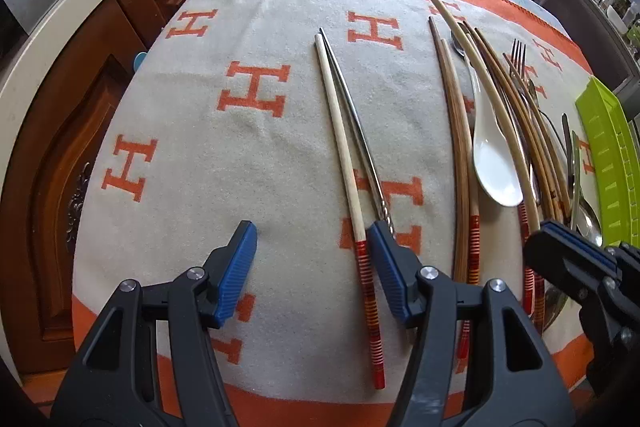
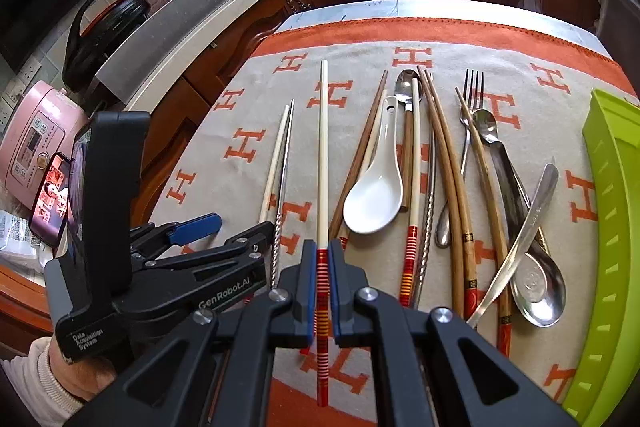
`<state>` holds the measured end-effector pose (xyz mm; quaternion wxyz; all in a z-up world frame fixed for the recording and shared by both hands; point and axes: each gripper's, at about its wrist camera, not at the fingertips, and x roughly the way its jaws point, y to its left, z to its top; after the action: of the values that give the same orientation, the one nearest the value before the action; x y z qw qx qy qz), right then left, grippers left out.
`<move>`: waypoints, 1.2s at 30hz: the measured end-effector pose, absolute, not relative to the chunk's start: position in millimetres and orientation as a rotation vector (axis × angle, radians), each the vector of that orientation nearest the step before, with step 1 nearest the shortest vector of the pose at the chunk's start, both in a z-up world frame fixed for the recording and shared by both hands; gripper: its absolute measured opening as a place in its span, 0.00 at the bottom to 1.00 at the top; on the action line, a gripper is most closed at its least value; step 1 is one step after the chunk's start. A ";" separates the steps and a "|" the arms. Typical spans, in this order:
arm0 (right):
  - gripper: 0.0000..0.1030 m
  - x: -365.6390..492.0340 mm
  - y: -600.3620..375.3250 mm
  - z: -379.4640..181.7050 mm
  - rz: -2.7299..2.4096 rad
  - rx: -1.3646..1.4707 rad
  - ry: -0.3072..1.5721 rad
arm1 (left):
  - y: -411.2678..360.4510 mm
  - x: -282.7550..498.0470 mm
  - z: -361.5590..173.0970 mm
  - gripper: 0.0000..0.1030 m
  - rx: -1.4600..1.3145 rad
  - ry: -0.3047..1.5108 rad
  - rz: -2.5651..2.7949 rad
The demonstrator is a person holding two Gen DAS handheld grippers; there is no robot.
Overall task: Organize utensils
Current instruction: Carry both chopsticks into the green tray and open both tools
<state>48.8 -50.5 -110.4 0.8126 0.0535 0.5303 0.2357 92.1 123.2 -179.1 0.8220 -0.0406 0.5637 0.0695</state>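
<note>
On the orange-and-cream cloth (image 2: 248, 95), sorting looks barely begun: two chopsticks (image 1: 340, 131), one pale and one metal, lie apart at the left, while most utensils remain heaped near the green tray (image 2: 612, 211), the white spoon (image 2: 376, 195) and fork (image 2: 472, 95) among them. The right gripper (image 2: 322, 267) clamps a red-banded chopstick (image 2: 323, 155) by its handle. The left gripper (image 1: 312, 239) stands wide and empty over the separated chopsticks.

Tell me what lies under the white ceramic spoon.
Under the white ceramic spoon lie crossed brown and pale chopsticks on the blanket. Its bowl covers their middles.
</note>
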 end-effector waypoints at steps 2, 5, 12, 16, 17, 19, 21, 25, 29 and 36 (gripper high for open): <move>0.05 47.5 -54.1 -109.4 0.506 0.124 1.128 | 125.0 95.1 -178.9 0.50 -0.106 1.200 0.155; 0.05 45.3 -60.0 -107.6 0.506 0.140 1.123 | 126.1 97.0 -175.8 0.04 -0.114 1.197 0.157; 0.05 36.7 -81.3 -100.3 0.496 0.194 1.105 | 134.7 86.5 -168.4 0.03 -0.246 1.217 0.132; 0.05 32.2 -102.5 -91.6 0.472 0.242 1.086 | 115.4 79.8 -144.4 0.03 -0.257 1.191 0.045; 0.05 31.8 -109.6 -89.5 0.462 0.258 1.082 | 107.9 79.7 -138.1 0.03 -0.253 1.184 0.019; 0.05 30.8 -125.0 -85.0 0.439 0.287 1.076 | 86.2 80.6 -123.0 0.03 -0.236 1.168 -0.047; 0.05 29.3 -142.1 -78.8 0.406 0.308 1.067 | 61.5 84.0 -110.4 0.03 -0.214 1.155 -0.113; 0.05 26.1 -179.2 -65.0 0.309 0.297 1.055 | 2.4 93.6 -94.5 0.03 -0.173 1.152 -0.254; 0.05 24.2 -221.1 -56.4 0.170 0.259 1.054 | -60.8 102.7 -86.0 0.03 -0.114 1.117 -0.361; 0.05 22.3 -271.6 -70.5 0.036 0.264 1.096 | -136.6 119.0 -105.5 0.03 -0.147 1.213 -0.470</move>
<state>22.3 -271.6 -70.5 0.8452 0.1250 0.5194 0.0173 119.0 -136.6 -105.5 0.7932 -0.0685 0.5642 -0.2187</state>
